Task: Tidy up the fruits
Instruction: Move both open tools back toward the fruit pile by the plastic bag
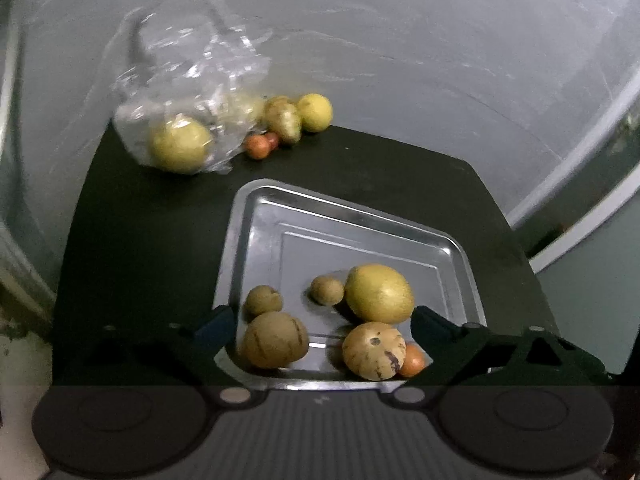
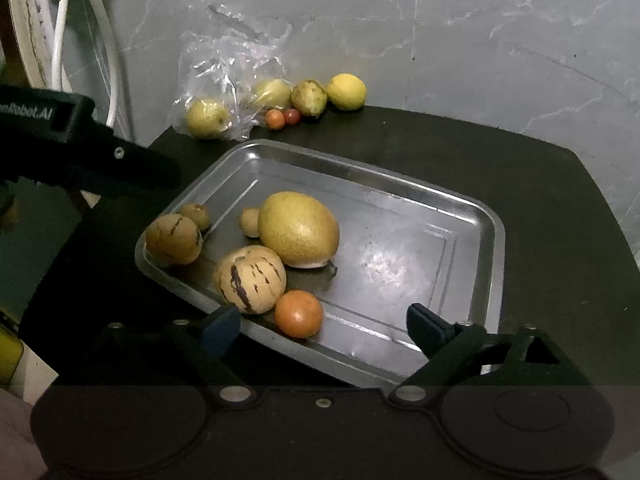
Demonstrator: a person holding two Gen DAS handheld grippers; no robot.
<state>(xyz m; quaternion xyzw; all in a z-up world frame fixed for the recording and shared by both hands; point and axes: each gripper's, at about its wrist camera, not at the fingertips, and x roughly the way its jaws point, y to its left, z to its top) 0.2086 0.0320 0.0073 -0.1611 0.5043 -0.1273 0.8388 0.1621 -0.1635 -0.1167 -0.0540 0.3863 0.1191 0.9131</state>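
Note:
A steel tray point(image 2: 460, 216) point(image 1: 264, 216) on a black table holds several fruits: a large yellow fruit point(image 2: 298, 229) point(image 1: 379, 293), two striped tan melons point(image 2: 250, 279) point(image 2: 173, 239), two small brown fruits and an orange fruit point(image 2: 299, 313). More fruit lies at the back by the wall: a lemon point(image 2: 346, 91) point(image 1: 315, 112), a greenish pear point(image 2: 308, 97), two small red-orange fruits point(image 2: 275, 118), and yellow fruits in a clear plastic bag point(image 2: 224, 76) point(image 1: 180, 92). My right gripper point(image 2: 324, 326) hangs open over the tray's near edge. My left gripper point(image 1: 320, 326) is open above the tray's fruits.
The black table point(image 2: 560, 208) meets a grey marble wall point(image 2: 440, 20). White cables point(image 2: 60, 20) hang at the back left. The left gripper's black arm point(image 2: 80, 152) reaches in from the left in the right wrist view.

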